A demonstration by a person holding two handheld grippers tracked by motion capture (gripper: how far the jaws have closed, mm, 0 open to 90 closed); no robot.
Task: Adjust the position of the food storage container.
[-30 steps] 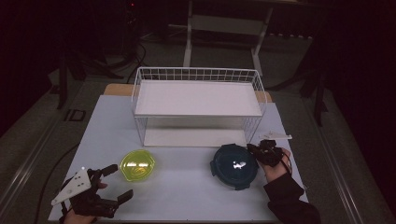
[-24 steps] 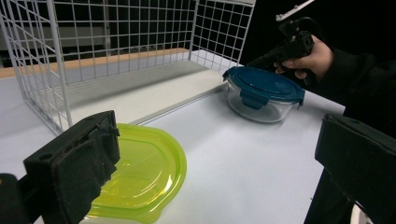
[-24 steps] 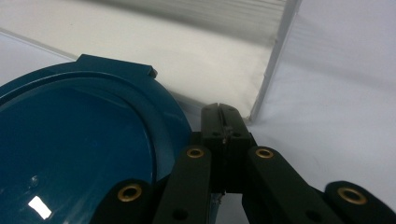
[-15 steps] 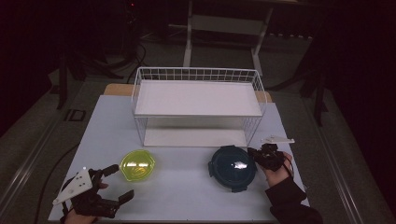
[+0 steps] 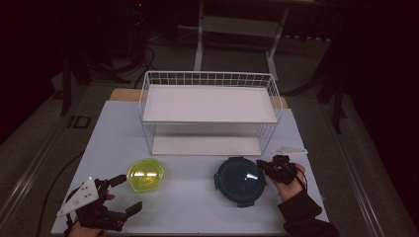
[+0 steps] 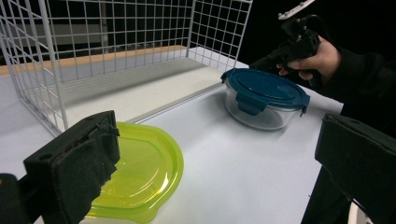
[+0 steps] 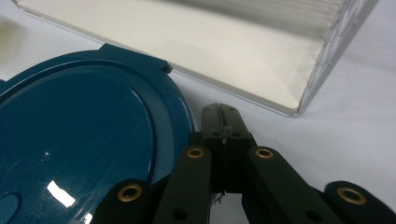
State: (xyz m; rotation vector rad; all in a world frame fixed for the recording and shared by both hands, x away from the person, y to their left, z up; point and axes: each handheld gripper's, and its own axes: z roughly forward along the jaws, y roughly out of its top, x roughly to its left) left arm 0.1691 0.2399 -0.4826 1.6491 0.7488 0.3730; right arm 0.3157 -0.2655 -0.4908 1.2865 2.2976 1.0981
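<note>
We count one blue-lidded container (image 5: 239, 180), one yellow-green lid (image 5: 146, 175), one white wire rack (image 5: 210, 112) and two grippers. Our right gripper (image 5: 262, 168) has its jaws pressed together, tips at the container's right rim, near the rack's front edge. Our left gripper (image 5: 122, 193) stands wide open with nothing in it, just beside the lid; bare table (image 5: 190, 197) lies between lid and container
</note>
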